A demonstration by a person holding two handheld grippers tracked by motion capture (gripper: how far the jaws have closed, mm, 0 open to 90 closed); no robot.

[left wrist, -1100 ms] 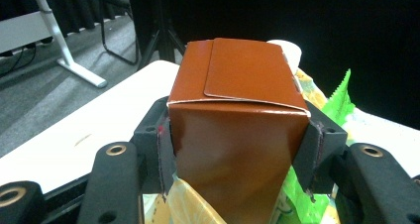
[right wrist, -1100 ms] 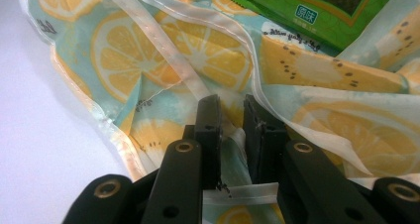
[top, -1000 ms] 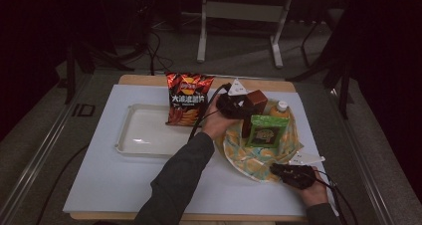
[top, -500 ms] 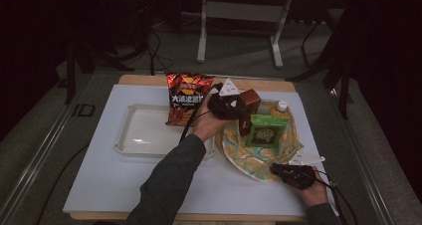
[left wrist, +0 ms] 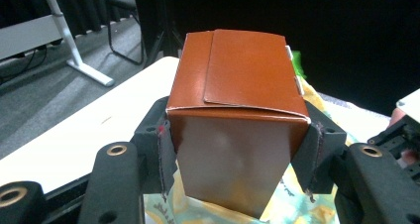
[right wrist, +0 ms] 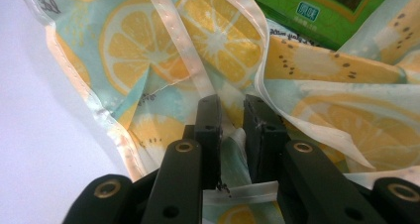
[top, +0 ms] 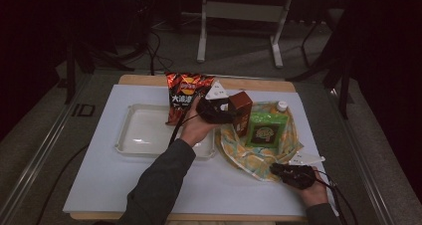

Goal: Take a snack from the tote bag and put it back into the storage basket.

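A brown carton (left wrist: 237,110) sits between the pads of my left gripper (left wrist: 237,149), which is shut on its two sides. From above, the carton (top: 241,111) hangs tilted over the left edge of the lemon-print bag (top: 244,154), with the left gripper (top: 225,113) beside the chip bag. My right gripper (right wrist: 233,117) has its jaws close together, pinching a fold of the lemon-print bag (right wrist: 148,50). It rests at the bag's near right corner (top: 277,170). A green packet (top: 263,131) lies inside the bag.
A red chip bag (top: 183,93) stands at the back, left of the carton. A shallow clear tray (top: 130,135) lies on the white mat to the left. A small white-capped bottle (top: 281,105) stands behind the green packet (right wrist: 341,6).
My left gripper has carried the brown carton leftward and slightly up, away from the green packet toward the chip bag. The right gripper has stayed put on the bag.
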